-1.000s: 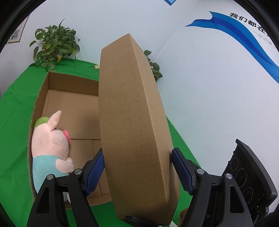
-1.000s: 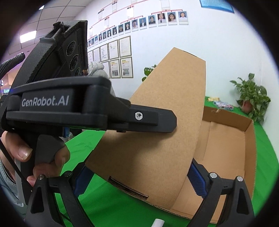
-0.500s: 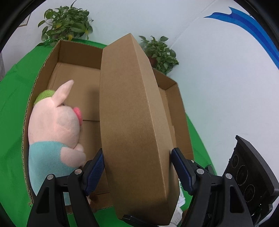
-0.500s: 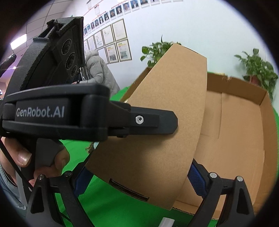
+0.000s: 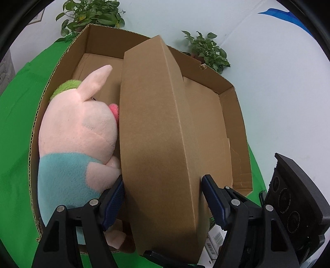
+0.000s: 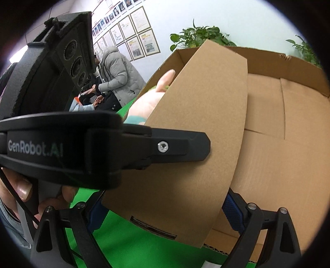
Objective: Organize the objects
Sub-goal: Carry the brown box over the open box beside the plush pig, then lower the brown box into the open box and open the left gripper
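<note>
My left gripper (image 5: 163, 198) is shut on a flat brown cardboard box (image 5: 158, 132) held on edge over a large open cardboard carton (image 5: 237, 115). A pink plush pig (image 5: 80, 132) in a teal shirt lies inside the carton at its left, right beside the flat box. In the right wrist view the flat box (image 6: 196, 140) fills the middle, with the left gripper's finger pressed on its side. My right gripper (image 6: 163, 210) has its jaws spread wide on either side of the box's lower end; whether they touch it is unclear.
The carton sits on a green cloth (image 5: 14, 123). Potted plants (image 5: 90, 14) stand behind it by a white wall. White labelled packets (image 5: 214, 239) lie near the carton's front. People (image 6: 115, 74) sit in the background at left.
Both grippers and the flat box have moved forward and down over the carton. The box now stands close beside the plush pig inside the carton's opening.
</note>
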Demonstrator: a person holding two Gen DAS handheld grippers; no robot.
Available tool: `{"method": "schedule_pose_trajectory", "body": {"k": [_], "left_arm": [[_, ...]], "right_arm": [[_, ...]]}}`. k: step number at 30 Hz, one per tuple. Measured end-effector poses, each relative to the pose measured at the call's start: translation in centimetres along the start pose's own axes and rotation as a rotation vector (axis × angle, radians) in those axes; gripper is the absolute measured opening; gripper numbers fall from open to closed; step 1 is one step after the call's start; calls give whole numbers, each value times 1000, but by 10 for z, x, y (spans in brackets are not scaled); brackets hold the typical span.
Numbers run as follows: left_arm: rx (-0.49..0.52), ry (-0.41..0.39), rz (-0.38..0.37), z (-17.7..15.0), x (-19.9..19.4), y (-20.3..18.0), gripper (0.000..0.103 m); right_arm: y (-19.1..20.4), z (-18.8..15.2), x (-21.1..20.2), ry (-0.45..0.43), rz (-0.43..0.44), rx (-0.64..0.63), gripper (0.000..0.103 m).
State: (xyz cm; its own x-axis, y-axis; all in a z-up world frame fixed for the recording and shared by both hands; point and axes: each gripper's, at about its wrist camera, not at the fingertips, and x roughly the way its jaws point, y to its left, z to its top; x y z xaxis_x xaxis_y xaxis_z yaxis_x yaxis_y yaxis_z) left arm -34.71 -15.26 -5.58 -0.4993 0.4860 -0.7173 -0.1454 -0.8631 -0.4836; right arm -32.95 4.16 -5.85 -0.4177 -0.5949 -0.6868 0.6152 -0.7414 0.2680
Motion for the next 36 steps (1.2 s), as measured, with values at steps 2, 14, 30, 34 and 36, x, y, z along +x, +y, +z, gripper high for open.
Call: {"method": "schedule_pose_trajectory", "body": {"k": [2, 14, 30, 34, 36], "left_arm": [[-7, 3, 2, -3, -1, 0, 68], [-64, -35, -18, -18, -34, 8, 57], [43, -174, 71, -33, -86, -9, 58], [40, -177, 73, -38, -94, -8, 58], [41, -178, 84, -41, -95, -8, 58]], "right_arm": [[2, -3, 0, 12, 5, 3, 94], [-2, -13, 3, 76, -118, -3, 92], [1, -8, -28, -46, -137, 34, 88], [5, -5, -4, 3, -129, 73, 65], [7, -5, 4, 10, -142, 72, 64]]}}
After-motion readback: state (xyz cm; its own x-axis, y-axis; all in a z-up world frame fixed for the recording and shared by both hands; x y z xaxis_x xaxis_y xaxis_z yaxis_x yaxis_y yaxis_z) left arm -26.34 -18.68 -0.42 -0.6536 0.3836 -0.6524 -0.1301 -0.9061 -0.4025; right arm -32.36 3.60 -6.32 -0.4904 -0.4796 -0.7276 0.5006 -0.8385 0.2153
